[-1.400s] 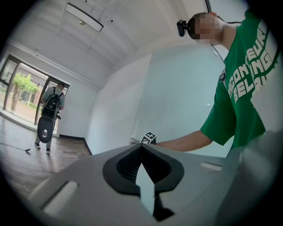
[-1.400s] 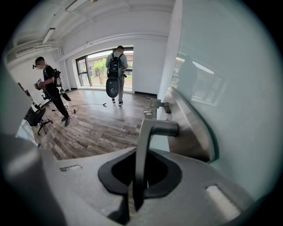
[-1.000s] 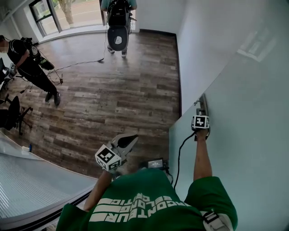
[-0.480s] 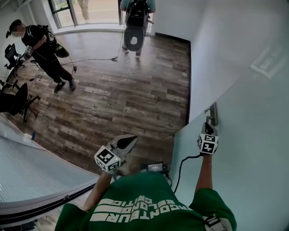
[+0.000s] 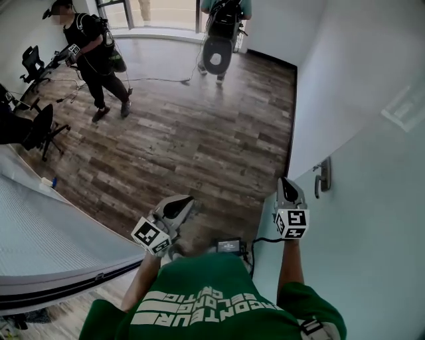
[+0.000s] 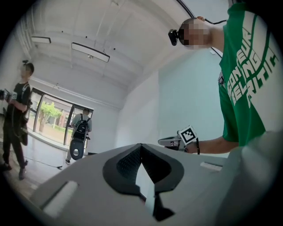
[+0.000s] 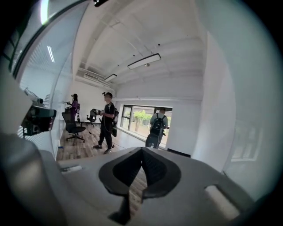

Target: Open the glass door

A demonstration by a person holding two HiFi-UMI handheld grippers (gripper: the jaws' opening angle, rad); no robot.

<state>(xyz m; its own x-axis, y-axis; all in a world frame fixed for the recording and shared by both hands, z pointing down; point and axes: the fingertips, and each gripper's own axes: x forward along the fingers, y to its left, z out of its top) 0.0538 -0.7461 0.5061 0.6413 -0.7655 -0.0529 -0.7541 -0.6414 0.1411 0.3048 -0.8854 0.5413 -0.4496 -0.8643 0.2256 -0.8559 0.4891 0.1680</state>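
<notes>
Two grippers are sticking out in front of a person wearing a green shirt (image 5: 212, 302). The left gripper (image 5: 180, 203) is hanging over the brown wood floor (image 5: 192, 146), and its jaws are pressing together with nothing between them. The right gripper (image 5: 285, 186) is pointing forward right beside the edge of the glass door (image 5: 372, 226). Its jaws are squeezing tight together too, and they are holding nothing. The glass door is standing on the right side, looking pale and milky. A metal door handle (image 5: 323, 176) is sitting on the door, near the right gripper and a bit to its right. The gripper is not touching the handle. A small black box (image 5: 229, 245) with a cord is lying on the floor by the bottom of the door, between the person's two arms. A second milky glass panel (image 5: 53, 236) is stretching across the lower left corner. Two other people are standing far across the room. One, dressed in black (image 5: 93, 50), is standing at the left near a black office chair (image 5: 36, 126). The other is wearing a backpack (image 5: 224, 16) and standing by the big window (image 7: 139, 118).
</notes>
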